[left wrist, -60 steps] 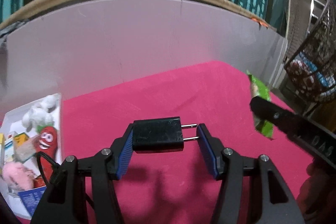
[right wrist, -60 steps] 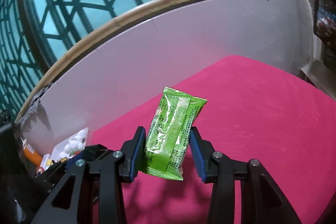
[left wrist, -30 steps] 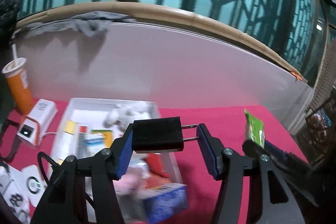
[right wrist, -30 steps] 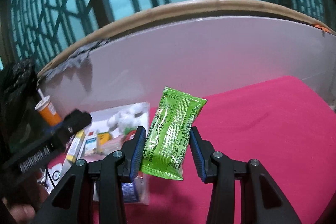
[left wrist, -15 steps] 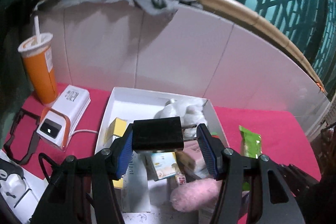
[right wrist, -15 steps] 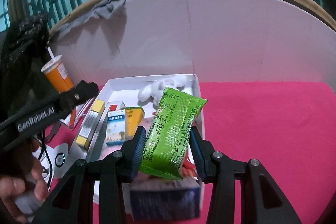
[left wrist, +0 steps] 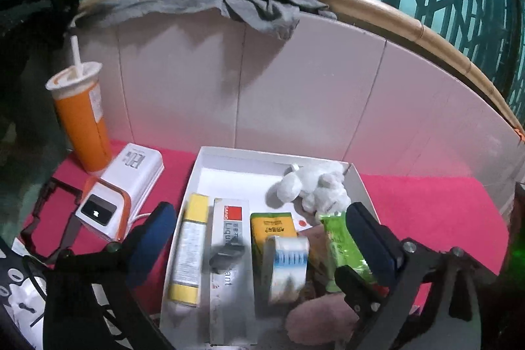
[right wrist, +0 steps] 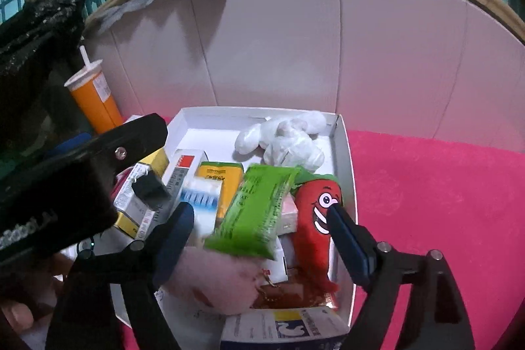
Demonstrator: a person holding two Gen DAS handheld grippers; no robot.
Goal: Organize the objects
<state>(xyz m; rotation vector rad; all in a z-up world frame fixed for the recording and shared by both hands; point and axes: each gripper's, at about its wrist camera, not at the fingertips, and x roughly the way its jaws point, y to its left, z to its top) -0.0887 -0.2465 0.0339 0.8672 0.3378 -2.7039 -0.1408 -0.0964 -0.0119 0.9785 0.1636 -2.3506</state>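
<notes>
A white box (left wrist: 229,158) (right wrist: 344,153) on the pink cloth holds several cartons and toys. My left gripper (left wrist: 259,238) is open above it. The black plug adapter (left wrist: 226,253) (right wrist: 149,187) is free of the fingers, blurred, over the grey carton (left wrist: 229,268). My right gripper (right wrist: 259,222) is open too. The green snack packet (right wrist: 259,212) (left wrist: 343,246) is loose between its fingers, over the box's right side beside a red chili plush (right wrist: 316,218).
A white plush (left wrist: 315,186), a yellow carton (left wrist: 270,228) and a pink plush (right wrist: 216,281) lie in the box. An orange cup with a straw (left wrist: 83,120) and a white-orange power bank (left wrist: 121,186) stand left of it. A white wall runs behind.
Both grippers swung left from the pink cloth to above the box, then opened. The adapter and the green packet left the fingers and are dropping into the box.
</notes>
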